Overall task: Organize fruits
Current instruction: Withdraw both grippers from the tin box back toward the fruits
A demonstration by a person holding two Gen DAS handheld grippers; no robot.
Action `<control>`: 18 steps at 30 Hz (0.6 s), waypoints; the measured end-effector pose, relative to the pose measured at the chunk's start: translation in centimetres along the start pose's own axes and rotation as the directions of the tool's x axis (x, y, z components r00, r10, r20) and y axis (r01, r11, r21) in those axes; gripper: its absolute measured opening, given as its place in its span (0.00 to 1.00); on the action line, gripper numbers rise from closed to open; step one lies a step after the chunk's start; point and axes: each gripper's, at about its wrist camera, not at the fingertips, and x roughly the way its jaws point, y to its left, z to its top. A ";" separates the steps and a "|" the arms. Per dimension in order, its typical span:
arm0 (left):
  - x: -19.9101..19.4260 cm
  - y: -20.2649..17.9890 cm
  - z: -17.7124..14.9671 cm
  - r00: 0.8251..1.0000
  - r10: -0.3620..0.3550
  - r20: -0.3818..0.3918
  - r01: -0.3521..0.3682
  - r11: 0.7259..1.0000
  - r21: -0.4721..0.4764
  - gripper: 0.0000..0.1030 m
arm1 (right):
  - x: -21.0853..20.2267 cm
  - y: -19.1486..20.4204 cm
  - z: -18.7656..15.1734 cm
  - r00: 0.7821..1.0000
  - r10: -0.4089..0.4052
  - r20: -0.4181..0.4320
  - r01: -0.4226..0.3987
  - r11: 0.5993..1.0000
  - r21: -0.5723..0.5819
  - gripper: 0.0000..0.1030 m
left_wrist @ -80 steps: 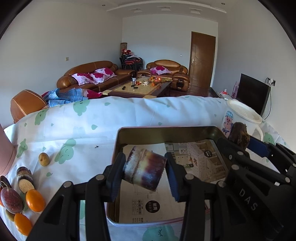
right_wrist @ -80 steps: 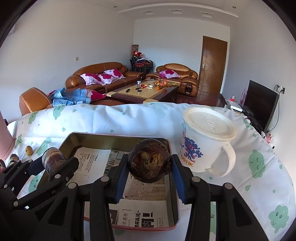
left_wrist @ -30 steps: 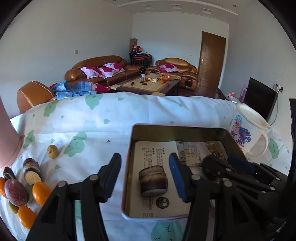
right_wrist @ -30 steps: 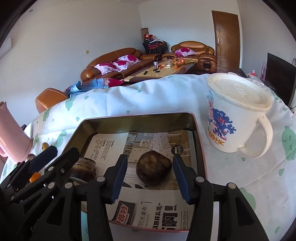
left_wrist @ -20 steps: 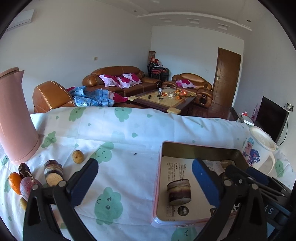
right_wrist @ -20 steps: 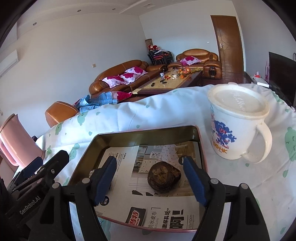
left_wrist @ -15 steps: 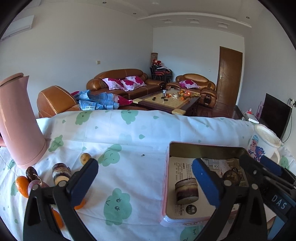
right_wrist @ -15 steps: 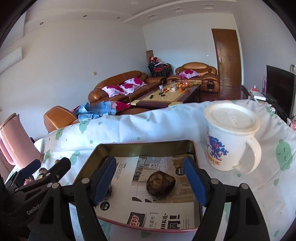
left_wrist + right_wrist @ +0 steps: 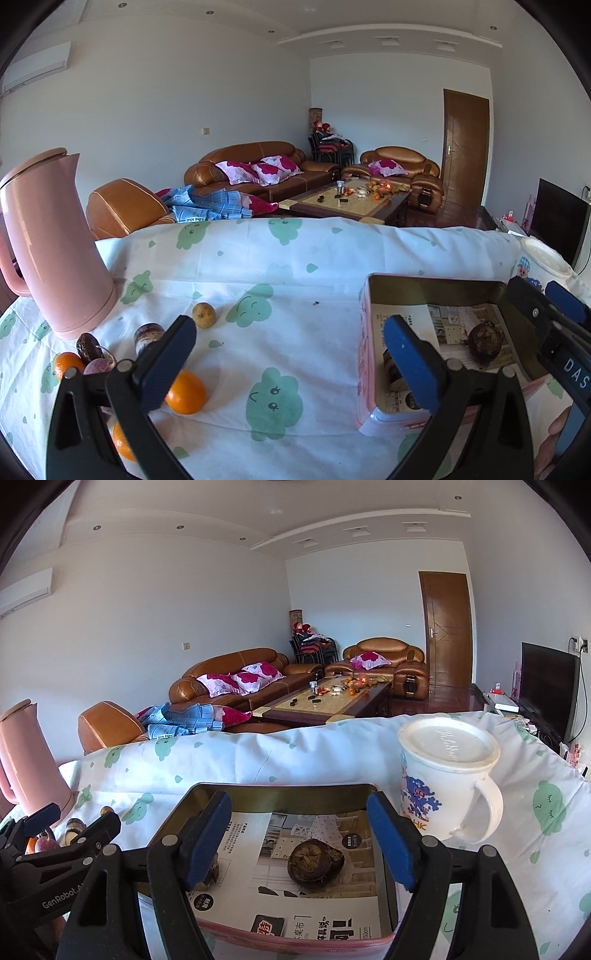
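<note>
Hand-held grippers (image 9: 299, 842) agape; tin (image 9: 280, 792) w/ 2 fruits (image 9: 316, 864)

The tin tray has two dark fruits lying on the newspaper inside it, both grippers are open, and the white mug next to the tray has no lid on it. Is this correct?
Not quite. The white mug beside the tin tray is covered by a white lid, as the right wrist view shows. The rest holds: two dark fruits lie on the newspaper, and the left gripper and right gripper are open.
</note>
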 end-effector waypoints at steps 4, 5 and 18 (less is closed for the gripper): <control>-0.4 1.3 -0.4 1.000 0.009 -0.001 -0.009 1.000 -0.016 1.00 | -0.3 1.2 -0.5 0.999 -0.002 0.035 0.003 0.999 -0.048 0.75; -0.5 1.6 -0.5 1.000 0.011 -0.002 -0.011 1.000 -0.019 1.00 | -0.3 1.5 -0.6 0.999 -0.005 0.040 0.007 0.998 -0.063 0.75; -1.3 5.5 -1.7 0.999 0.053 -0.010 -0.053 0.998 -0.042 1.00 | -1.3 3.1 -1.1 0.996 -0.059 0.066 0.064 0.996 -0.069 0.75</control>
